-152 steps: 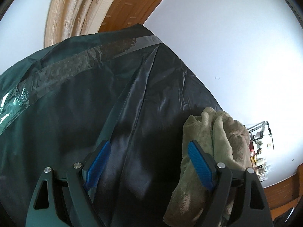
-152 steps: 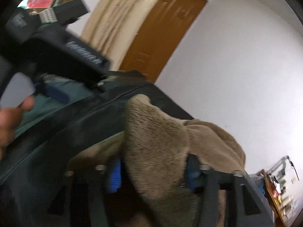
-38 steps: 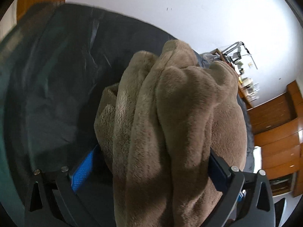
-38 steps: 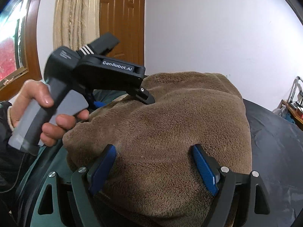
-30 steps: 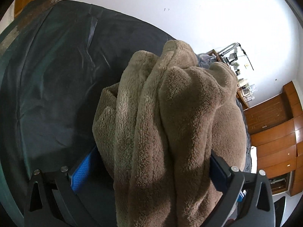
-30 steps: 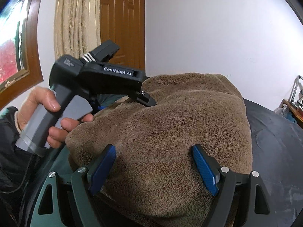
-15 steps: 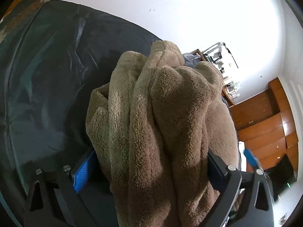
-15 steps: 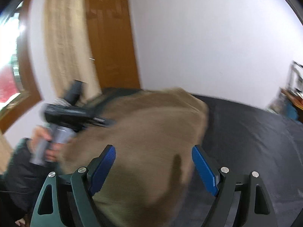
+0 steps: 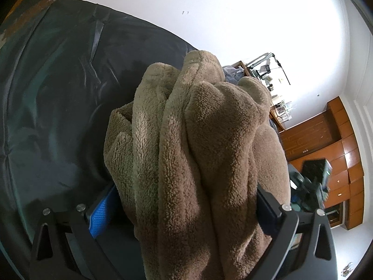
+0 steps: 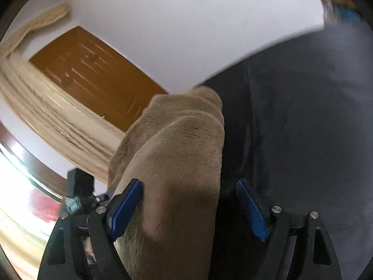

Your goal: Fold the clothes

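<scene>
The middle of the dark bed cover [image 9: 58, 116] is blocked by the bunched brown fleece garment [image 9: 198, 140], while open passage is left toward its far edge and left side.

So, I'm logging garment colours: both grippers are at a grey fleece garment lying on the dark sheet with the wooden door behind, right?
Not grey. The fleece garment is tan-brown, as the left wrist view shows sharply, bunched between the fingers of the left gripper. The rest stands: the right gripper is at it too, on the dark sheet, with the wooden door behind.
</scene>
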